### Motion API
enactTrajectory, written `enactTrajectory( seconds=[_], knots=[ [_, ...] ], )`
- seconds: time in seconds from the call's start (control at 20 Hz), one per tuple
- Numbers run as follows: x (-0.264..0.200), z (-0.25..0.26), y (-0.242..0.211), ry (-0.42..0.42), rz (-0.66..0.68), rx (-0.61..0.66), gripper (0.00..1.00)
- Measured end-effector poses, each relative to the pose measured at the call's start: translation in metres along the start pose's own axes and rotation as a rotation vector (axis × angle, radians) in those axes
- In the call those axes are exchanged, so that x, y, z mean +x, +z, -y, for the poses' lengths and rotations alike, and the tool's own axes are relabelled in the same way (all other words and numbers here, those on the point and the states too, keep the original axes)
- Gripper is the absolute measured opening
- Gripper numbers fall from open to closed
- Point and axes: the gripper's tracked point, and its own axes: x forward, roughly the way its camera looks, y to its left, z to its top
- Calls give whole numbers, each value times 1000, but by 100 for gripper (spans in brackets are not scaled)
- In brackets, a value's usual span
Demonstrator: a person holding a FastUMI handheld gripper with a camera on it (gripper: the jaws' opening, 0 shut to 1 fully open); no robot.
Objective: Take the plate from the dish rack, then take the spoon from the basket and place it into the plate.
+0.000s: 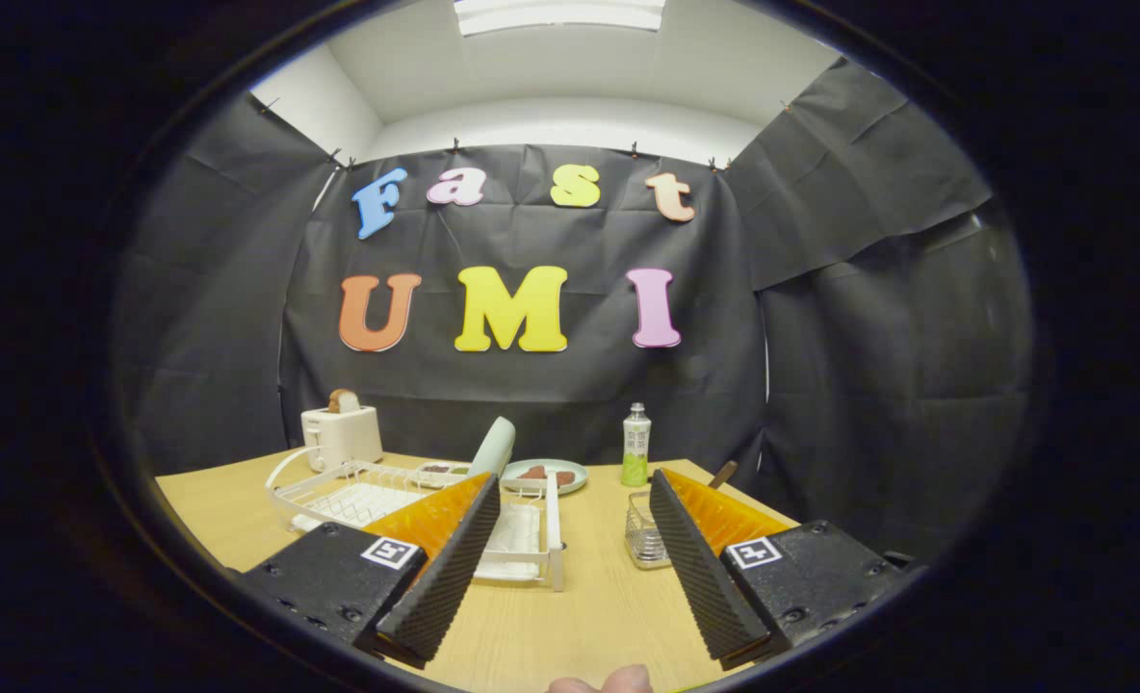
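While the gripper gapes, the plate stands in the dish rack.

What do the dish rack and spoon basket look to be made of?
Dish rack: white coated wire, probably, over a white plastic-looking tray; thin glossy rails. Basket: bare metal mesh, likely steel; silvery grid. Both lie beyond the open fingers, gripper holding nothing.

Hand-held gripper: one unit, held above the near edge of the table, level and pointing toward the far edge. Fingers: two, spread wide apart, nothing between them, touching nothing; ridged inner faces turned toward each other. Each finger body carries a square marker on top. Fingertips of the person's hand: visible just behind the gap, low between the fingers.
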Motion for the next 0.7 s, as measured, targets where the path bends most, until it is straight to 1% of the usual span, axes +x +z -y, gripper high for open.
enactTrajectory(
  seconds=[0.1, 0.2, 0.4, 0.5, 0.6, 0.7],
  knots=[
    [4, -1, 4, 29, -32, -1, 100],
    [10, 4, 19, 41, -42, -13, 100],
    [29, 10, 65, 73, -30, -33, 100],
    [47, 14, 91, 71, -16, -32, 100],
    [68, 4, 104, 103, -57, -2, 100],
    [90, -7, 117, 139, -124, -11, 100]
  ],
)
